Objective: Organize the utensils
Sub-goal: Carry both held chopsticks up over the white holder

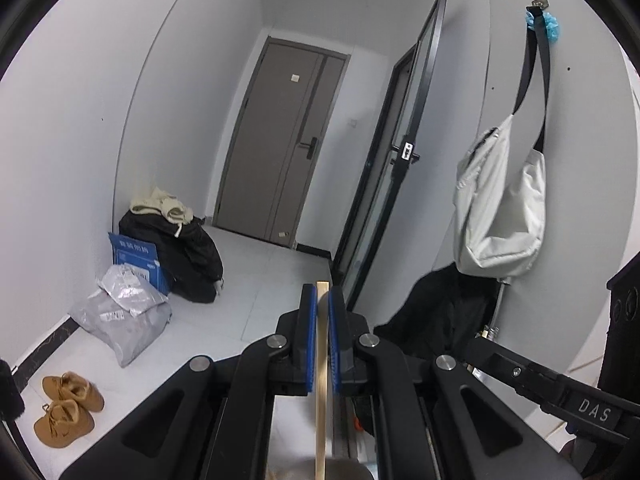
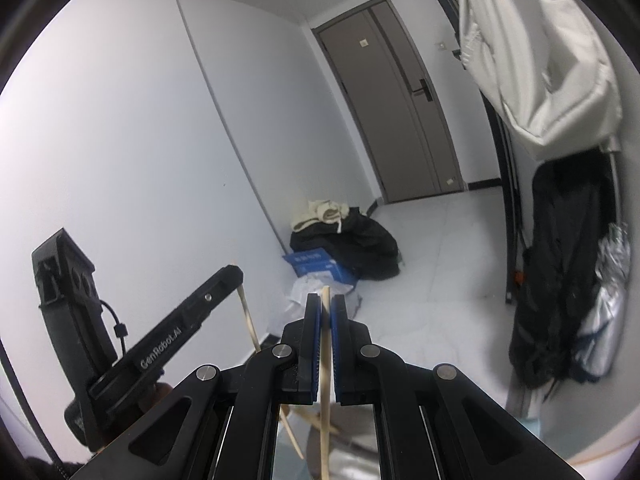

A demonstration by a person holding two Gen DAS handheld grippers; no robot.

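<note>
In the left wrist view my left gripper (image 1: 322,296) is shut on a flat pale wooden stick (image 1: 321,400). The stick runs up between the blue pads and pokes just past their tips. In the right wrist view my right gripper (image 2: 326,304) is shut on a thin wooden chopstick (image 2: 325,392) whose pointed tip shows above the pads. The left gripper's black finger (image 2: 192,308) reaches in from the left, with its stick (image 2: 249,320) hanging down from it. Both grippers are raised and point across the room. Low between the fingers lie more wooden sticks (image 2: 292,432) and a blurred grey container (image 2: 356,436).
Ahead are white walls, a grey door (image 1: 280,148) and an open glass door (image 1: 392,168). A black bag, a blue box (image 1: 136,258) and grey parcels sit on the floor at left, near brown shoes (image 1: 68,408). A grey bag (image 1: 500,208) and a dark coat (image 2: 560,280) hang at right.
</note>
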